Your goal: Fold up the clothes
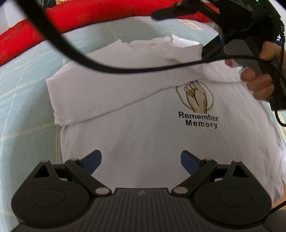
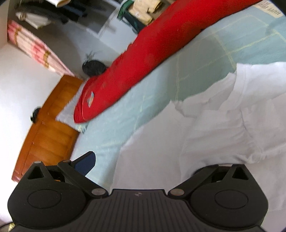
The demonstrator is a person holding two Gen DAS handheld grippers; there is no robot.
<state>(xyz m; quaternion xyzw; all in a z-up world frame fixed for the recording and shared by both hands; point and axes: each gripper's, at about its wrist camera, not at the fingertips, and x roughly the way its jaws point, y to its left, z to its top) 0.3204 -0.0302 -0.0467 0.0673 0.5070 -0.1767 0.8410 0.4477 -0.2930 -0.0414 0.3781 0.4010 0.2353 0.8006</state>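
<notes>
T-shirt [image 1: 143, 135], white with a hand print and the words "Remember Memory", lies on the bed [image 1: 26, 100], spread on a pale green checked sheet, with a red pillow [image 1: 100, 12] along the far edge. Left hand-held gripper [image 1: 141, 160] hovers over the lower chest area with its blue pads spread wide and nothing between them. Right hand-held gripper [image 2: 141, 160], seen in its own view, shows one blue pad bare and apart over the sheet; the other finger is buried under white cloth, so the fingers stand apart with fabric draped over one, not pinched. In the left view the person's hand [image 1: 259, 83] holds that tool at the shirt's right shoulder, where a band of cloth, apparently a sleeve, crosses diagonally above the print toward the left edge. Collar region looks rumpled. Judgement: a sleeve or side fold is in hand, though whether it is being laid or released I cannot tell. To do it well: keep the folded edge straight, flatten the diagonal band before any further fold, keep the black cable [image 1: 89, 58] clear of the cloth, and take single, not bunched, layers.
</notes>
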